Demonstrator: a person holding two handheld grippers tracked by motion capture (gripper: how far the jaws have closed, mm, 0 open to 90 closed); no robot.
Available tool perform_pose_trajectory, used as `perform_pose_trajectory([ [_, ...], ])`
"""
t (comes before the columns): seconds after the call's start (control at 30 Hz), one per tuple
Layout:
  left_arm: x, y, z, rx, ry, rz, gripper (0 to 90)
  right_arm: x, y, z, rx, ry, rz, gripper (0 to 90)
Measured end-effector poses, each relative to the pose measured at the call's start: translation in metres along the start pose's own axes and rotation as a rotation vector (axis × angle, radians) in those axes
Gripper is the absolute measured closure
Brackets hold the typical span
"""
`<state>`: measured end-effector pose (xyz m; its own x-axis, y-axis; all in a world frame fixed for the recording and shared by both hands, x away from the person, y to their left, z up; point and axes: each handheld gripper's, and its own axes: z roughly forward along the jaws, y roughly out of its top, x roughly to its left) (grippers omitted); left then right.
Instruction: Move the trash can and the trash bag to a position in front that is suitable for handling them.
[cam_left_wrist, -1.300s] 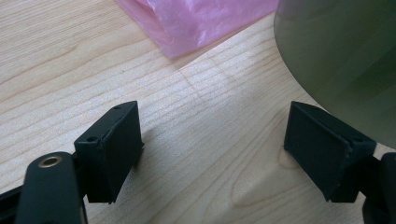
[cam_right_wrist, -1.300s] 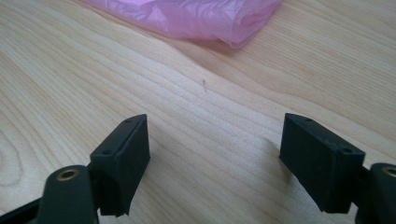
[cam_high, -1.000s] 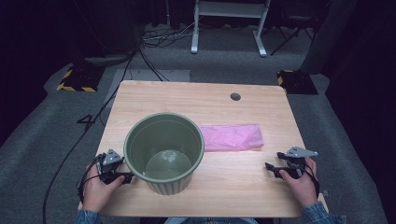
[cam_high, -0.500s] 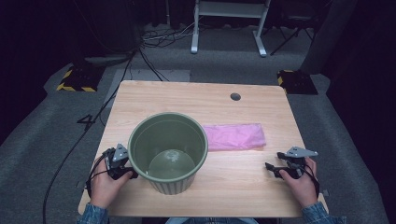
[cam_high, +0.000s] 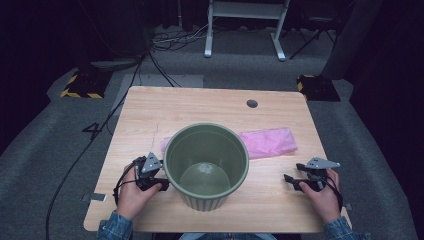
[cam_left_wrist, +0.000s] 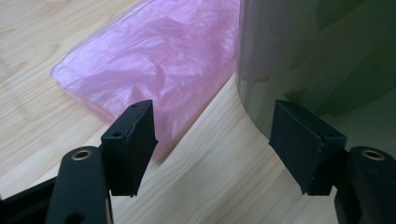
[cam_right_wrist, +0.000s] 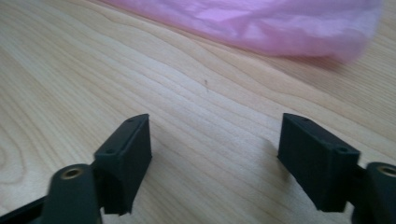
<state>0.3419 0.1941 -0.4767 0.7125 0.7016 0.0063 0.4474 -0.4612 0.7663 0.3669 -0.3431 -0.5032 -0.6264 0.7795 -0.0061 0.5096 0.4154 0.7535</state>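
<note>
Bucket stands near the table's near edge, on the pink bag's left end. Left gripper at its left wall, jaws wide, slightly narrowed, gripping nothing. Right gripper lies well right, jaws apart, just narrowing, empty.
</note>
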Motion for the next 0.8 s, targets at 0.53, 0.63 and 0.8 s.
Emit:
perform_pose_trajectory([
  [0.53,-0.034,0.031,0.045,-0.016,-0.111,0.049,30.5,0.034,0.024,0.01,-0.029,0.118,-0.081,27.5],
  [0.63,-0.039,0.036,0.053,-0.022,-0.122,0.061,30.4,0.032,0.029,0.011,-0.037,0.125,-0.087,27.0],
  [0.8,-0.044,0.04,0.06,-0.028,-0.143,0.061,30.2,0.038,0.034,0.015,-0.046,0.153,-0.09,26.8],
])
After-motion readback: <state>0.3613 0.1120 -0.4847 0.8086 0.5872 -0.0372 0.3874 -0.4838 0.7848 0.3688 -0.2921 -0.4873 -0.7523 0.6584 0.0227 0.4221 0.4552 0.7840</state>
